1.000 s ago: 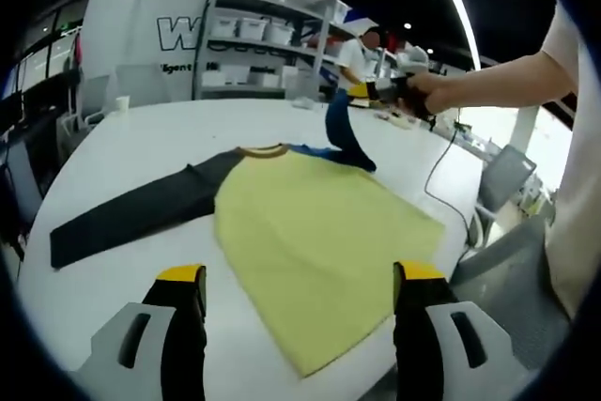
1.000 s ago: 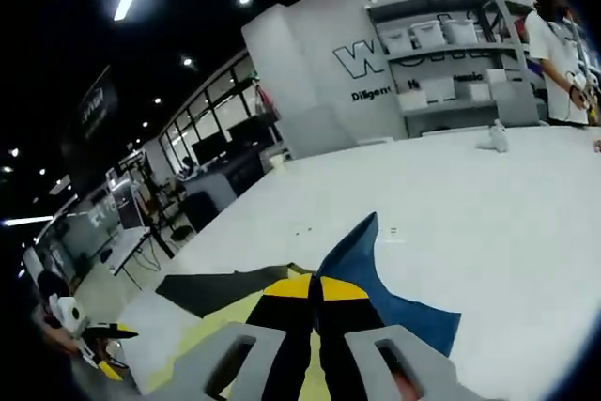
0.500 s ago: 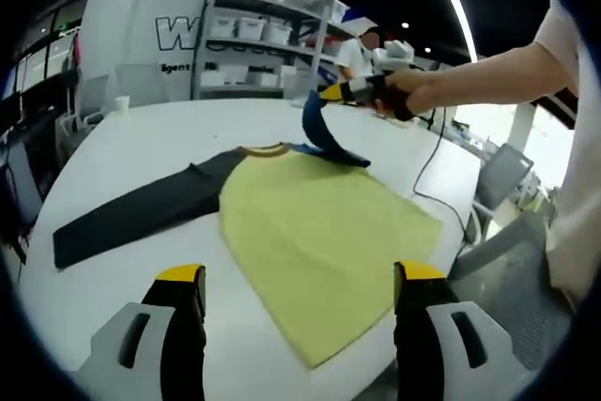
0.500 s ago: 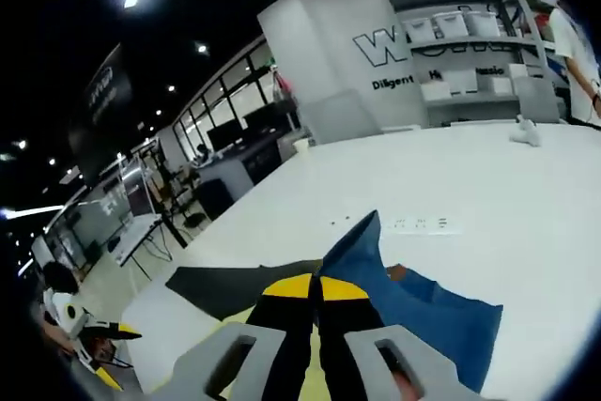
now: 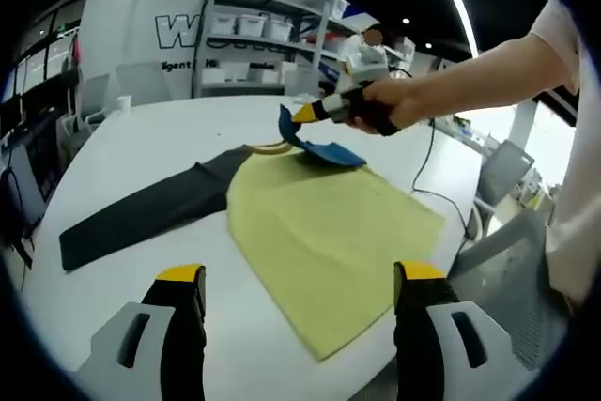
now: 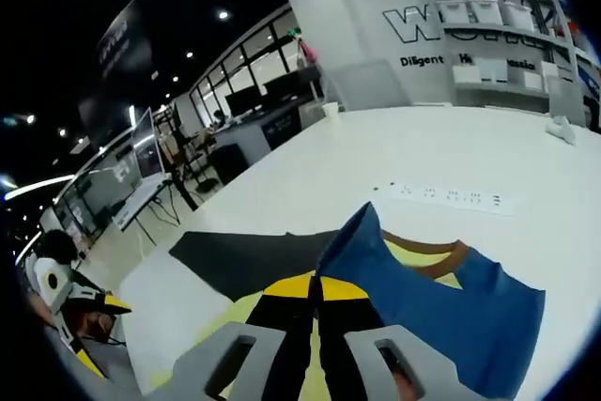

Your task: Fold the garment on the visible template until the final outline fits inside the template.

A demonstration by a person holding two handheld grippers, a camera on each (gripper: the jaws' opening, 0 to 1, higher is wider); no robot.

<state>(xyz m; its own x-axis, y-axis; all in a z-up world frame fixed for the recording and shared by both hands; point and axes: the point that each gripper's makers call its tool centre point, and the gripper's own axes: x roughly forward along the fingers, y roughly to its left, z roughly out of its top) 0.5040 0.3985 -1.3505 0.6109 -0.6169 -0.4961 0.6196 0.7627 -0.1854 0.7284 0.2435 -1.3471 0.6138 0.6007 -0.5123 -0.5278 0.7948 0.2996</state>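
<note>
Blue sleeve (image 6: 470, 302) pinched in right tongs (image 6: 316, 290); 1 garment (image 5: 329, 232), 1 table (image 5: 141, 138).

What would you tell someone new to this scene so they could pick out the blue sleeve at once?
Start at the white table, where a yellow shirt lies flat. Its dark sleeve stretches out; the blue sleeve is folded toward the collar, its end pinched in the right gripper.
</note>
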